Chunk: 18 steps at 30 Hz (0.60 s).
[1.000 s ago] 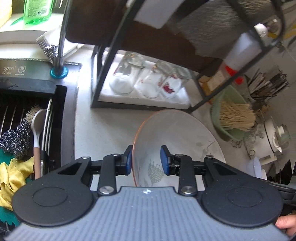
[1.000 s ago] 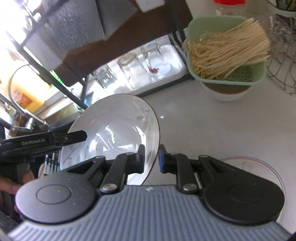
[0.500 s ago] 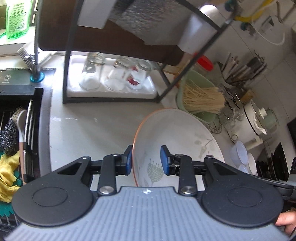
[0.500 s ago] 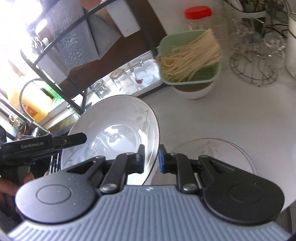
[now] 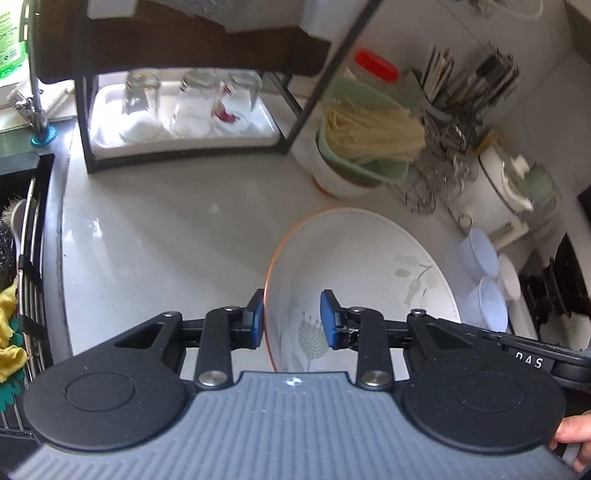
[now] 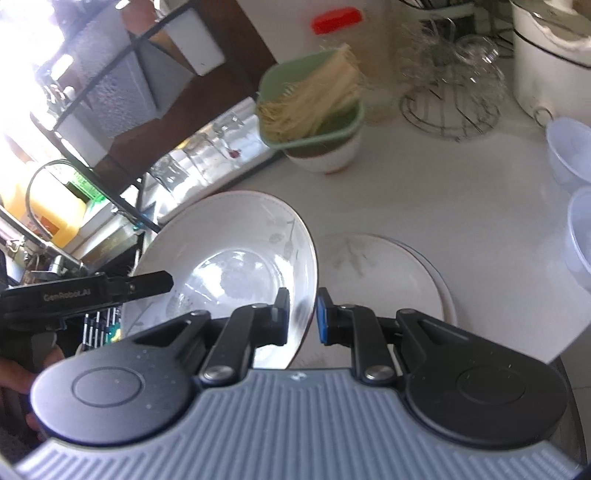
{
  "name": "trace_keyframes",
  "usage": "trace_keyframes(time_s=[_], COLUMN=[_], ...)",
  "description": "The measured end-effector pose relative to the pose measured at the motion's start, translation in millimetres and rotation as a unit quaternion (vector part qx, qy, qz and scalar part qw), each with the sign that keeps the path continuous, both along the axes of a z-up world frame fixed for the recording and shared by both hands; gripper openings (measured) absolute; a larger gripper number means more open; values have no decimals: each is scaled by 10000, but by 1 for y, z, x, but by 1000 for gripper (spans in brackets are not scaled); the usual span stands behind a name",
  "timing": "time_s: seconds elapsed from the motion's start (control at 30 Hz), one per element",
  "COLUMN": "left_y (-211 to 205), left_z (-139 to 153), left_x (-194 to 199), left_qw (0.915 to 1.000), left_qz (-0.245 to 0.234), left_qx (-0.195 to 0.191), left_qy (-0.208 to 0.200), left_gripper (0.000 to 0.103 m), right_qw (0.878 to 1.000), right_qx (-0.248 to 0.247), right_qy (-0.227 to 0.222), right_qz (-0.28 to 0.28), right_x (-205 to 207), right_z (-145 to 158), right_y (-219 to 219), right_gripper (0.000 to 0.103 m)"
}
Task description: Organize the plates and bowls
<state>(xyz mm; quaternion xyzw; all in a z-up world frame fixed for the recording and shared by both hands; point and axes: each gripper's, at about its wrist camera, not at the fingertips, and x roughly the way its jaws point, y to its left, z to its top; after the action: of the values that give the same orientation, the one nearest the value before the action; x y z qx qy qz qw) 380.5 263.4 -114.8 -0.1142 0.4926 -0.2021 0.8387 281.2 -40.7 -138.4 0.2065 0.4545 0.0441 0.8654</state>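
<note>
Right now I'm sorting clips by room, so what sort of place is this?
Most likely a home kitchen counter: a sink with a tap, drinking glasses drying on a rack, and a utensil holder.

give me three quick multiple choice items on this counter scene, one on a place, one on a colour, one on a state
1. Where does the stack of plates lie?
A. on the counter
B. in the sink
C. on the rack shelf

2. What colour is the lid of the jar?
A. blue
B. red
C. yellow

3. The right gripper is
A. open and empty
B. out of view
C. shut on the rim of the deep plate

Key: 1 A, the stack rests flat on the white counter; 2 B, the cap is bright red; 3 C, both pads pinch the rim.
</note>
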Motion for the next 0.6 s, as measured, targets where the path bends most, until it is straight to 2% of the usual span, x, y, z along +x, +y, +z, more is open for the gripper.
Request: trace_keyframes(time_s=[0.27, 0.4, 0.6], left_y=[-27, -37, -47], left_z=[-26, -41, -42], left_x=[1, 4, 7], left_qw=[9992, 9982, 9967], left_qz=[-218, -247, -383], left_qx=[279, 430, 693], left_qy=[193, 330, 197], left_gripper=[35, 35, 35], right_qw=[9997, 9997, 9996], right_qx=[47, -82, -55], right_qy=[164, 229, 240], right_qz=[-150, -57, 111], right_x=[-5, -3, -5], right_z=[-22, -32, -44], right_y=[-17, -19, -22], right_gripper=[18, 18, 18])
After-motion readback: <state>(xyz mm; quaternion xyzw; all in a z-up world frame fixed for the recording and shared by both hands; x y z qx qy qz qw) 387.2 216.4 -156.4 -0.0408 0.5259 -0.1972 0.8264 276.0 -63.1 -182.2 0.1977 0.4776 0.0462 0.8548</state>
